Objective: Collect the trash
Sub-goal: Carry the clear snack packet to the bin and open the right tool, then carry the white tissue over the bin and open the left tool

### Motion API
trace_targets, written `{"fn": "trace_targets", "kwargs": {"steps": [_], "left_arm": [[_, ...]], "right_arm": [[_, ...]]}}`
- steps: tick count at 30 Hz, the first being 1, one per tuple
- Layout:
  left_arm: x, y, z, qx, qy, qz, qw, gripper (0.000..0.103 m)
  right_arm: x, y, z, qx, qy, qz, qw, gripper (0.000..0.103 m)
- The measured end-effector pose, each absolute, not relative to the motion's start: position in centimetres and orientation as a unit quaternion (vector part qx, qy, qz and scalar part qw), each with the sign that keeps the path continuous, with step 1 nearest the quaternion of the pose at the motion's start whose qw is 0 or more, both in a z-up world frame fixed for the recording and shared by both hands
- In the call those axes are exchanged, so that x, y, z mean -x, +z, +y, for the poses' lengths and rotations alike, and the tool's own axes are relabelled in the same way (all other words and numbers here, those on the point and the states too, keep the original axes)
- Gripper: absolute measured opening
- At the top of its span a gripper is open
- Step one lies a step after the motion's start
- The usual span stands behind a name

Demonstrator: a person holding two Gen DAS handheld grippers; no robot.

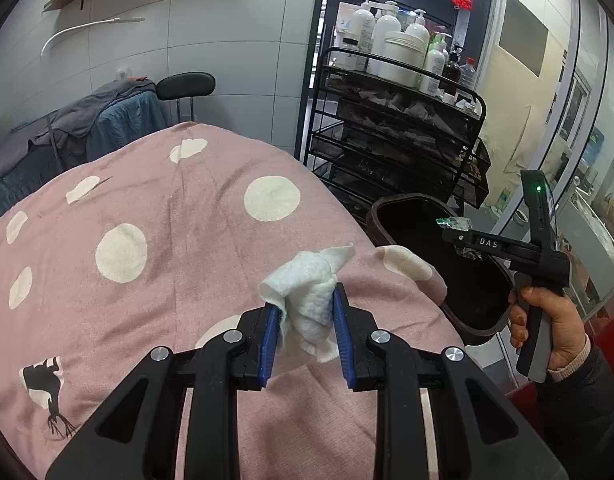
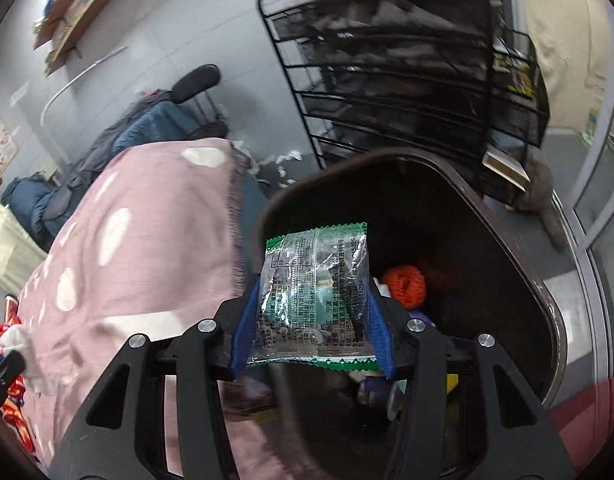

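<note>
My left gripper (image 1: 305, 308) is shut on a crumpled white tissue (image 1: 307, 284) and holds it just above the pink polka-dot blanket (image 1: 155, 208). My right gripper (image 2: 313, 308) is shut on a clear, green-edged plastic wrapper (image 2: 313, 292) and holds it over the open mouth of the dark brown trash bin (image 2: 547, 292). In the left wrist view the right gripper (image 1: 459, 236) reaches over the bin (image 1: 459, 320) beside the bed, with the wrapper (image 1: 455, 224) at its tip. The bin holds an orange net ball (image 2: 405, 286) and other scraps.
A black wire trolley (image 1: 391, 132) with white bottles (image 1: 391, 40) on top stands behind the bin. A second bed with grey and blue covers (image 1: 67, 132) and a black stool (image 1: 185, 86) stand at the back left. A glass partition (image 1: 579, 120) is on the right.
</note>
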State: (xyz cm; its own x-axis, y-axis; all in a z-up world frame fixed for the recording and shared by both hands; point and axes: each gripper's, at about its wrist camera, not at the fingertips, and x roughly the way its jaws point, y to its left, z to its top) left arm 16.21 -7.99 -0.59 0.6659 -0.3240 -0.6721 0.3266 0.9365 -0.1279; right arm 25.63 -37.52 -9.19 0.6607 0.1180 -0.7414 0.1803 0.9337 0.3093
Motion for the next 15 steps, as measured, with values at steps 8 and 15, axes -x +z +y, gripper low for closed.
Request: {"fn": "trace_targets", "kwargs": {"steps": [8, 15], "left_arm": [[-16.5, -0.6, -9.8, -0.016, -0.19, 0.372, 0.909, 0.026], [-16.7, -0.7, -10.8, -0.022, -0.195, 0.374, 0.906, 0.026]], "right_arm": [[-26.2, -13.0, -39.9, -0.224, -0.028, 0.441, 0.869, 0.064], [-26.1, -13.4, -40.1, -0.22, -0.035, 0.438, 0.871, 0.07]]}}
